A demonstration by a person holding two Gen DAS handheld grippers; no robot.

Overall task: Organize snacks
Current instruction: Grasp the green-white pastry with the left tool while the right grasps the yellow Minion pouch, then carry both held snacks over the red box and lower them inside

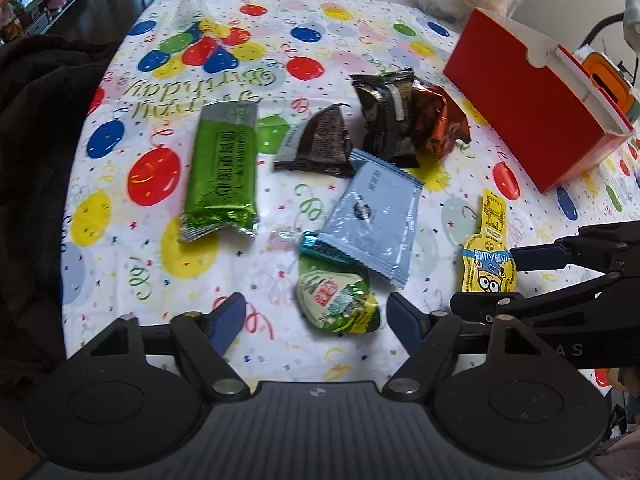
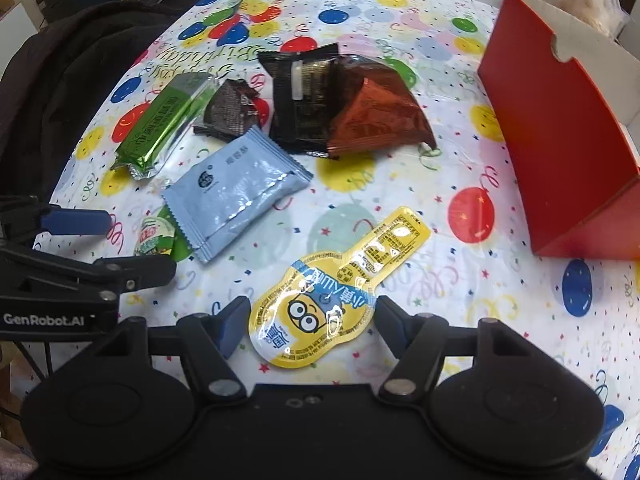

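Yellow pouch (image 2: pixel 320 308) lies between the right gripper (image 2: pixel 308 320) fingers (open, nothing gripped), pads just beside it

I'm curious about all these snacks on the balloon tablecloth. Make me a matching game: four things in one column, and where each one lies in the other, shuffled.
1. long green foil bar
2. yellow cartoon-face pouch
3. tall red cardboard box
4. pale blue flat packet

a. standing at the table's right side
b. between the right gripper's fingers
c. leftmost of the snacks
d. middle of the table, overlapping a small teal candy

Pairs: 1-c, 2-b, 3-a, 4-d
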